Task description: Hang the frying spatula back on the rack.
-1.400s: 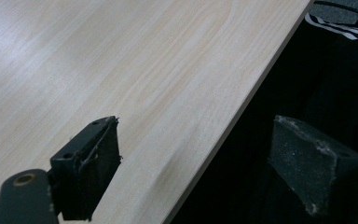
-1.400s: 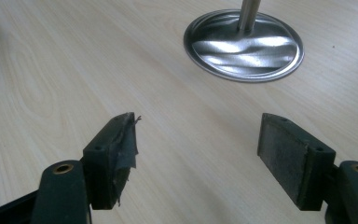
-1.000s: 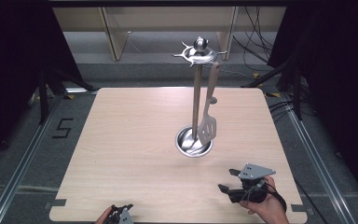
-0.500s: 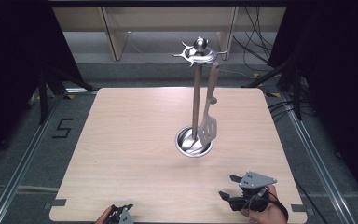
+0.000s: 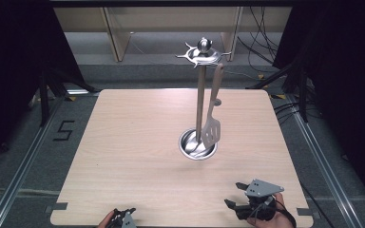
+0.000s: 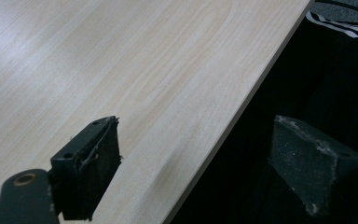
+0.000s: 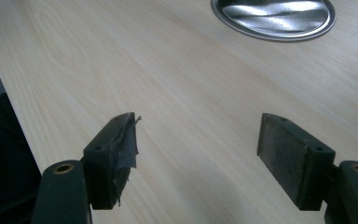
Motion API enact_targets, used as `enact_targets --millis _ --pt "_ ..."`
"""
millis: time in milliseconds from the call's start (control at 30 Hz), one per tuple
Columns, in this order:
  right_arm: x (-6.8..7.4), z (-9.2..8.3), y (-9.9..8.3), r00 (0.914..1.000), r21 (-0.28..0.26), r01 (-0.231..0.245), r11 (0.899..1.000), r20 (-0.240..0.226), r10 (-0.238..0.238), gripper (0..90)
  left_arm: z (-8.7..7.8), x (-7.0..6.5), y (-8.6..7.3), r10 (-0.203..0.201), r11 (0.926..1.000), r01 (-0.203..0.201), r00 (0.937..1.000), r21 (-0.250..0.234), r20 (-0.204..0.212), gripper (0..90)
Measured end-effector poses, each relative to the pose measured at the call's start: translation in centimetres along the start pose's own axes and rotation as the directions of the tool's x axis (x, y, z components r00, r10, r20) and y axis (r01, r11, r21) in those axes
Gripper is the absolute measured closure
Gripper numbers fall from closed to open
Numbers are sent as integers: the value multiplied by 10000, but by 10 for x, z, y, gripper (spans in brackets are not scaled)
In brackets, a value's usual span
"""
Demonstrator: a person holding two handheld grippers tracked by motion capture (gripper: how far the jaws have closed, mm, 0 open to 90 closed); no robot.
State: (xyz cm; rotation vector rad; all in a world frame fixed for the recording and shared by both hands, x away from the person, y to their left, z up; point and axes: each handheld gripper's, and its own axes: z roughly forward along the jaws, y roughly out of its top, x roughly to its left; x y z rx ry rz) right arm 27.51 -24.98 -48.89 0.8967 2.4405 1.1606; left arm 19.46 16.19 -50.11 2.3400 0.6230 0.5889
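Pale wood-grain table, squarish, rounded corners, bare apart from one item near its centre.

Item 1: steel utensil stand. Round polished base dish, slim upright post, hooked crown with ball finial at the top. Stands upright, a little toward 3 o'clock of table centre. The base rim also appears at 12 o'clock in the right gripper view.

Item 2: slotted spatula. Wooden handle, metal blade. Hangs from a crown hook on the 3 o'clock side of the post, blade down, its lower edge just above or at the dish; contact cannot be told.

Item 3: right gripper. Held low at the table's 5 o'clock edge, jaws spread wide and empty over bare wood, aimed roughly toward the stand, well apart from it.

Item 4: left gripper. At the 6 o'clock edge, jaws likewise released and empty; in its own view one pad sits over the table edge, the other over the dark beyond.

Step in hand, as judged: both tools parked near the edge with the spatula on its hook; either a start before lifting it or a finish after hanging it.

Next move, if a pick: right gripper travels toward 11 o'clock, rises to handle height, closes on the handle, lifts clear of the hook.
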Motion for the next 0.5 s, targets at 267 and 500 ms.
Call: enact_targets --millis 267,500 --pt "2 -2 -3 10000 40 25 10000 50 -25 295 1 -1 0 26 10000 -26 10000 43 22 155" --pt "2 0 -4 10000 73 62 10000 56 -62 296 1 -2 0 -90 9999 88 9999 147 115 154"
